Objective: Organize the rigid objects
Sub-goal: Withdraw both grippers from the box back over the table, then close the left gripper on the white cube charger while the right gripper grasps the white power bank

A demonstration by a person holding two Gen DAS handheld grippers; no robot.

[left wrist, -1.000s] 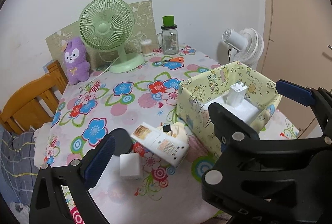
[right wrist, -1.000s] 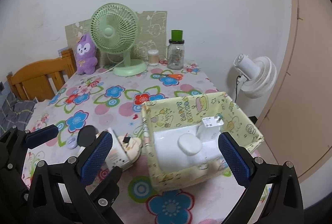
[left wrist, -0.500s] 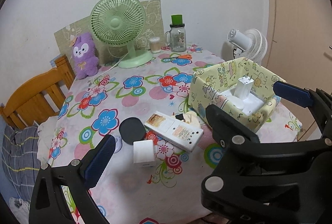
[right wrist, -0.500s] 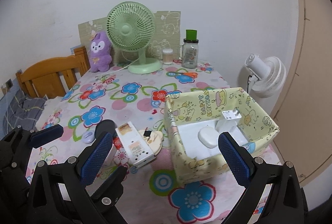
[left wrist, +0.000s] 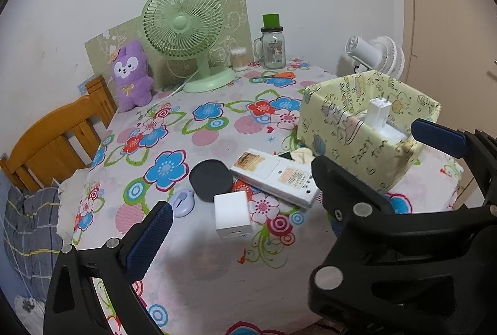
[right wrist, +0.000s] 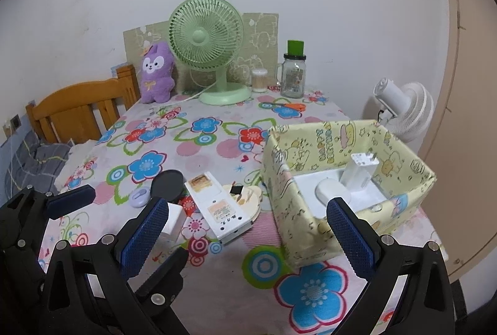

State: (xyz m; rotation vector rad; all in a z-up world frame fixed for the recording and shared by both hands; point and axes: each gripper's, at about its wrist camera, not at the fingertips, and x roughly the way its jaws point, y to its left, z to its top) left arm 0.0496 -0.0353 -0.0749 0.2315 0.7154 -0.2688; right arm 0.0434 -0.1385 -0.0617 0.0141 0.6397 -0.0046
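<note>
A yellow cartoon-print box (right wrist: 298,210) (left wrist: 341,130) stands at the table's right, holding an upright white plug charger (right wrist: 357,176) (left wrist: 377,114) and a white oval case (right wrist: 332,190). Left of it lie a white power strip (right wrist: 220,210) (left wrist: 276,176), a black disc (right wrist: 166,184) (left wrist: 211,179), a white cube adapter (left wrist: 231,217) (right wrist: 172,220) and a small lilac oval (left wrist: 183,201). My left gripper (left wrist: 251,242) is open above the cube. My right gripper (right wrist: 247,226) is open over the gap between strip and box. Both hold nothing.
At the back stand a green desk fan (right wrist: 206,55), a purple plush (right wrist: 155,71), a glass jar with a green lid (right wrist: 293,74) and a swab pot (right wrist: 259,80). Orange scissors (right wrist: 292,106) lie nearby. A wooden chair (right wrist: 77,108) is left, a white fan (right wrist: 407,105) right.
Both grippers have drawn back from the table, so the box and loose items look smaller and farther. Nothing on the table moved. Both grippers stayed open.
</note>
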